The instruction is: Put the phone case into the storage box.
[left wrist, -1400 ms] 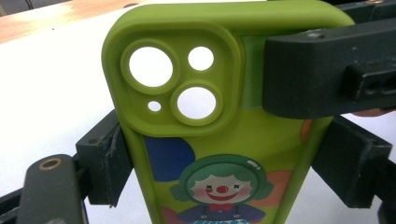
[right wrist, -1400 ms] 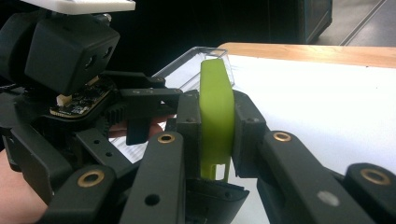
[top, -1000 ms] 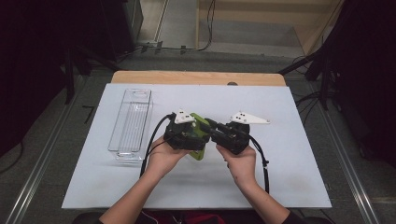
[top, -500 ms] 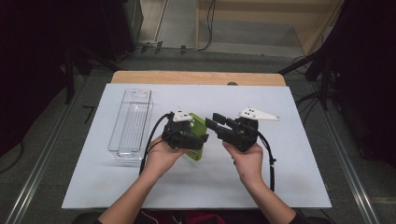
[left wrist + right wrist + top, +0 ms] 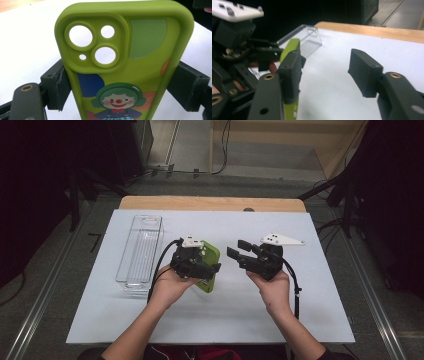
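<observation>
The left gripper [image 5: 212, 268] clamps the green phone case [image 5: 125, 65] across its two long edges, camera cutouts pointing away from the hand, just right of the clear tray [image 5: 141, 251]. The right gripper [image 5: 239, 251], jaws wide and empty, sits beside the case's far side from the tray, aimed toward it, and looks placed to close in on it.

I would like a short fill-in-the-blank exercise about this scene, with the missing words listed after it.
1. The left gripper is shut on a phone case whose main colour is ____.
2. The right gripper has its jaws ____, with nothing between them.
3. The clear box lies on the table to the ____ of the case in the high view.
4. Printed on the case is a cartoon ____ with a red nose.

Missing words: green; open; left; clown
</observation>
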Tool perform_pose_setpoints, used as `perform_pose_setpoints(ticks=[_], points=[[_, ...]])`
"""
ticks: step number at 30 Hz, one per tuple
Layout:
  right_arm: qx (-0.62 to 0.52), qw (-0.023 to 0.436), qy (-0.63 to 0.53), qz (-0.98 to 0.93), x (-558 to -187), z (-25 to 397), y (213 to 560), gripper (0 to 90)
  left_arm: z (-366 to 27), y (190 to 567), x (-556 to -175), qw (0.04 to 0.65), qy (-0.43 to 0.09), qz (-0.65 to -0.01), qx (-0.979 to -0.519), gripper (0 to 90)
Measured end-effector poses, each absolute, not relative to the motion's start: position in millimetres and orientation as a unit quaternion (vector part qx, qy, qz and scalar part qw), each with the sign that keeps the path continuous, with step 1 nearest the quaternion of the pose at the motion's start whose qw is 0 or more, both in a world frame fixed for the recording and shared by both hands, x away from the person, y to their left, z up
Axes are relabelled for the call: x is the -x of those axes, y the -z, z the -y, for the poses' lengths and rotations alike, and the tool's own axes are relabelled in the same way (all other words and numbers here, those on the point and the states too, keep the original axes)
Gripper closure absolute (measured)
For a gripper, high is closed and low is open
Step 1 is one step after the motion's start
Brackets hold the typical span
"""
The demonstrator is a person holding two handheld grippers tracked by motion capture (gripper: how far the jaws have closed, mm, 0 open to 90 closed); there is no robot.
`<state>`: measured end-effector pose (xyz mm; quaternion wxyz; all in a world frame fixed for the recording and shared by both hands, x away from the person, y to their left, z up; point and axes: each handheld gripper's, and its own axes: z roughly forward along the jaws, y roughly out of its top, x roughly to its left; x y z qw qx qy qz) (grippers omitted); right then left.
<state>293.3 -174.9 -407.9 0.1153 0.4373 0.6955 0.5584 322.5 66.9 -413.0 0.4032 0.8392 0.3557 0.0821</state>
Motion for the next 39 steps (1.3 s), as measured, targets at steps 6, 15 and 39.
perform_pose_setpoints(ticks=[6, 15, 39], points=[[-0.429, 0.112, -0.537, -0.717, -295, 181, 409, 34.4, -68, 413, -323, 0.402, -0.074, -0.355, -0.841, 16.2], [-0.406, 0.105, -0.519, -0.745, -295, 187, 411, 24.9, -71, 411, -325, 0.402, -0.070, -0.355, -0.841, 16.2], [-0.364, 0.040, -0.487, -0.793, -286, 202, 425, 21.5, -74, 408, -326, 0.398, -0.060, -0.350, -0.846, 16.2]])
